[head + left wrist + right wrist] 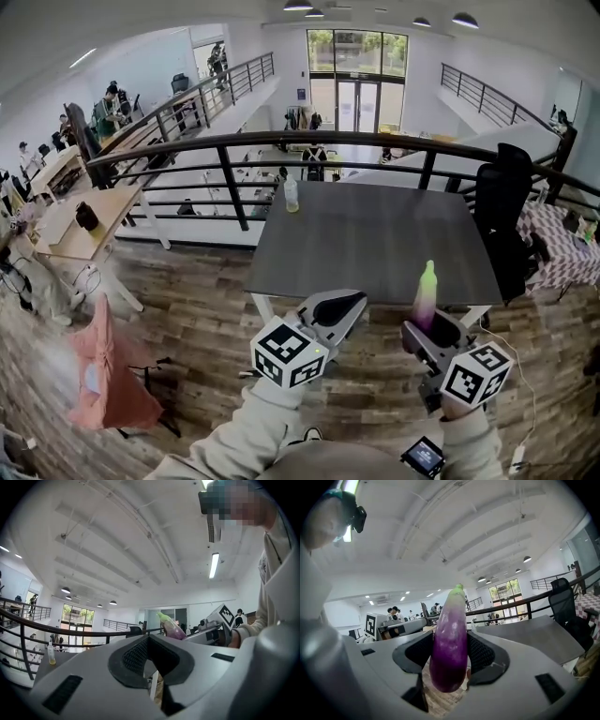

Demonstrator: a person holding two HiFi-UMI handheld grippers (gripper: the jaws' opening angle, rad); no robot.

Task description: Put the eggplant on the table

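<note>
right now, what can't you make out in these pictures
- eggplant: its lower end is hidden inside the right tongs in the head view.
- bottle: the label and contents are too small to read in the head view and the left gripper view.
- table: parts of its near edge are covered by the left tongs and the right tongs in the head view.

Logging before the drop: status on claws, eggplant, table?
Right claw shut on eggplant, upright, green tip up. Left claw shut, empty. Eggplant not yet on table. Bottle at table's far left edge, away from both claws.
</note>
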